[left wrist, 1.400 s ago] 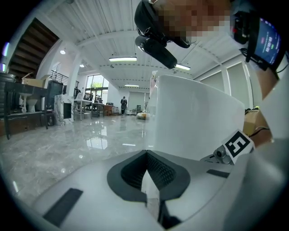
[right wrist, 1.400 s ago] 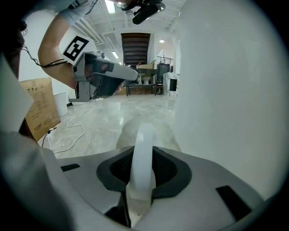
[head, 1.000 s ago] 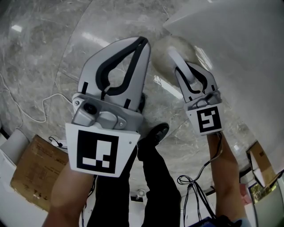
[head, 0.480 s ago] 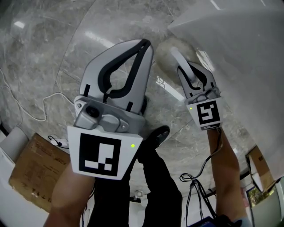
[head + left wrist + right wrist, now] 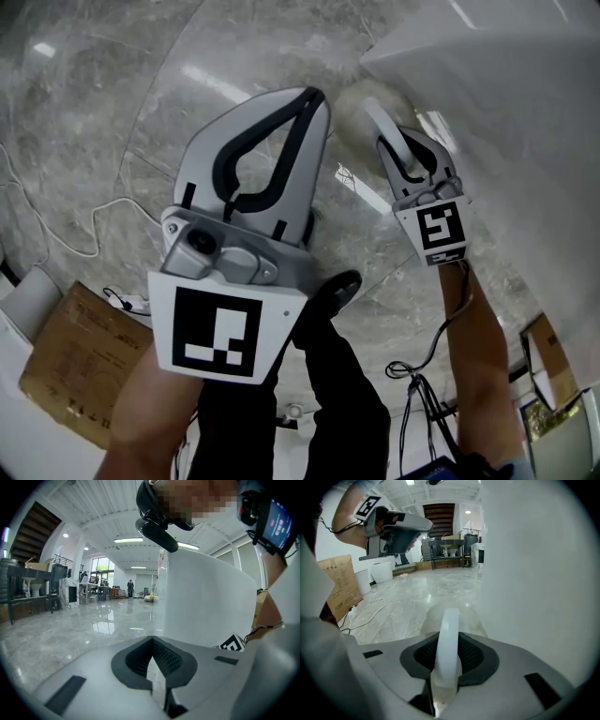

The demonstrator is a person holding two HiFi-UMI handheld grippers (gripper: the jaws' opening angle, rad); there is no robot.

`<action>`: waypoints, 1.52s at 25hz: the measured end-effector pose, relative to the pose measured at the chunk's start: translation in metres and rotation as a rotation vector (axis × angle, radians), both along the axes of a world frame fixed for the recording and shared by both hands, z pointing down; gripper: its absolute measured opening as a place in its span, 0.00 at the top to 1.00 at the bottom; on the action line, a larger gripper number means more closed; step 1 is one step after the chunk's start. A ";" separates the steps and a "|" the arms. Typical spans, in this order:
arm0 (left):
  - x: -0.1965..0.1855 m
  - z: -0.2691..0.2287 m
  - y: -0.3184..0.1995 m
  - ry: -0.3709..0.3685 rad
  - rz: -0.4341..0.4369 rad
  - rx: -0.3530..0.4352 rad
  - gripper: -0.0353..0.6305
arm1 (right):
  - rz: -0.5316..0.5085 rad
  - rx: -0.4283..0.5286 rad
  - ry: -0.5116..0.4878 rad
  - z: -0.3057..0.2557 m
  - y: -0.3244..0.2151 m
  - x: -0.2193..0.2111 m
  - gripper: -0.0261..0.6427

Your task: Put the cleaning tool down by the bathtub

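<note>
- White plastic scrubber (image 5: pixel 448 620) handle sits clamped between the right tool's (image 5: pixel 398 141) jaws, angled down so its fluffy head (image 5: pixel 354 101) leads.
- The head hangs just beside the bathtub (image 5: pixel 506 103) wall, over the marble floor (image 5: pixel 103 84), seemingly ready for setting down.
- The left tool (image 5: pixel 314 94), jaws together and empty, is held clear.

Glossy marble floor (image 5: pixel 84 103) with white cable (image 5: pixel 89 253) and cardboard box (image 5: pixel 66 361). Strip lights (image 5: pixel 128 540) line the white ceiling (image 5: pixel 103 513); windows (image 5: pixel 101 566) far back.

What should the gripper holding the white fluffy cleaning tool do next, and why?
Probably lower the white fluffy cleaning tool onto the grey marble floor: the right gripper grips its handle, and its head is beside the white bathtub.
</note>
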State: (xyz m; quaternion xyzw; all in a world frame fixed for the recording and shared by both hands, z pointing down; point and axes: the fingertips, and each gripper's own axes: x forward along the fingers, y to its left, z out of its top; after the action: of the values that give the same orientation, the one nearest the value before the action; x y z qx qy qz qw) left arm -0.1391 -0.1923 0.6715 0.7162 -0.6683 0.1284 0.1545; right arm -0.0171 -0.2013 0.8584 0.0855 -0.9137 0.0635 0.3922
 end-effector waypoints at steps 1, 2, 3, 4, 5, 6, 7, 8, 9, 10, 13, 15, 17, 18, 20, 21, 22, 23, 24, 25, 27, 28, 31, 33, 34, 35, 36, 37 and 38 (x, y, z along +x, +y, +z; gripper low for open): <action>0.000 0.000 0.000 0.000 -0.002 0.000 0.93 | -0.004 -0.001 0.005 0.002 0.000 -0.001 0.80; -0.001 -0.001 0.000 0.001 -0.003 0.000 0.93 | -0.010 0.000 0.009 0.004 0.001 -0.001 0.80; -0.001 -0.002 0.000 0.000 -0.003 0.001 0.93 | -0.016 0.003 0.014 0.005 0.002 -0.002 0.80; -0.001 -0.002 0.001 -0.001 -0.002 0.000 0.93 | -0.021 0.004 0.017 0.007 0.003 -0.002 0.80; -0.002 -0.001 0.001 -0.001 -0.002 -0.001 0.93 | -0.023 0.004 0.020 0.008 0.003 -0.003 0.79; -0.002 0.000 0.002 -0.001 -0.002 -0.002 0.93 | -0.020 0.002 0.021 0.010 0.003 -0.003 0.79; -0.003 0.000 0.002 0.000 -0.004 -0.002 0.93 | -0.014 -0.001 0.023 0.012 0.002 -0.004 0.78; -0.004 0.001 0.002 0.001 -0.006 -0.002 0.93 | -0.007 -0.004 0.024 0.013 0.001 -0.005 0.78; -0.004 0.001 0.003 0.002 -0.007 -0.002 0.93 | 0.002 -0.005 0.023 0.013 0.000 -0.006 0.78; -0.003 0.001 0.003 0.003 -0.007 -0.003 0.93 | 0.010 -0.004 0.021 0.012 0.000 -0.006 0.78; -0.001 -0.002 0.005 0.004 -0.003 -0.004 0.93 | 0.029 -0.004 0.009 0.002 0.002 -0.006 0.78; 0.000 -0.009 0.003 0.006 -0.005 0.003 0.93 | 0.031 -0.005 -0.003 -0.009 0.005 -0.007 0.78; 0.002 -0.019 0.000 0.005 -0.003 0.014 0.93 | 0.036 -0.003 -0.018 -0.024 0.007 -0.009 0.78; 0.003 -0.024 -0.002 0.004 0.000 0.020 0.93 | 0.041 0.001 -0.030 -0.033 0.007 -0.011 0.78; 0.006 -0.037 -0.004 0.003 0.003 0.030 0.93 | 0.043 0.021 -0.078 -0.055 0.006 -0.017 0.79; 0.007 -0.043 -0.005 0.002 0.003 0.033 0.93 | 0.038 0.039 -0.115 -0.069 0.005 -0.022 0.80; 0.008 -0.050 -0.005 0.002 0.002 0.036 0.93 | 0.035 0.055 -0.151 -0.084 0.005 -0.026 0.80; 0.008 -0.058 -0.005 0.002 -0.001 0.039 0.93 | 0.039 0.066 -0.185 -0.100 0.005 -0.031 0.80; 0.009 -0.066 -0.006 0.004 -0.005 0.044 0.93 | 0.050 0.073 -0.218 -0.119 0.005 -0.035 0.81; 0.009 -0.074 -0.006 0.006 -0.011 0.049 0.93 | 0.065 0.079 -0.252 -0.138 0.005 -0.040 0.81; 0.008 -0.093 -0.003 0.012 -0.028 0.053 0.93 | 0.106 0.083 -0.324 -0.181 0.004 -0.049 0.82; 0.008 -0.104 -0.001 0.014 -0.040 0.053 0.93 | 0.127 0.081 -0.355 -0.203 0.004 -0.052 0.82; 0.006 -0.139 0.006 0.020 -0.079 0.062 0.93 | 0.180 0.080 -0.414 -0.264 0.006 -0.058 0.84; 0.006 -0.162 0.007 0.026 -0.095 0.082 0.93 | 0.199 0.091 -0.447 -0.301 0.006 -0.060 0.86; 0.007 -0.174 0.008 0.028 -0.101 0.093 0.93 | 0.207 0.095 -0.467 -0.318 0.006 -0.062 0.86; 0.007 -0.184 0.009 0.029 -0.106 0.102 0.93 | 0.214 0.099 -0.487 -0.334 0.006 -0.063 0.86; 0.007 -0.194 0.011 0.029 -0.109 0.109 0.93 | 0.221 0.103 -0.506 -0.349 0.006 -0.064 0.87; 0.008 -0.203 0.012 0.029 -0.112 0.114 0.93 | 0.229 0.108 -0.522 -0.364 0.006 -0.065 0.88; 0.008 -0.212 0.013 0.031 -0.116 0.120 0.93 | 0.236 0.114 -0.534 -0.376 0.007 -0.065 0.89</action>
State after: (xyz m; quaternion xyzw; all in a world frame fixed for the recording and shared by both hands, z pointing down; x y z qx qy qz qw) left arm -0.1306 -0.1790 0.4596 0.6863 -0.7127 0.0677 0.1288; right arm -0.0825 -0.1945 0.4820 0.1932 -0.9704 0.0772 0.1223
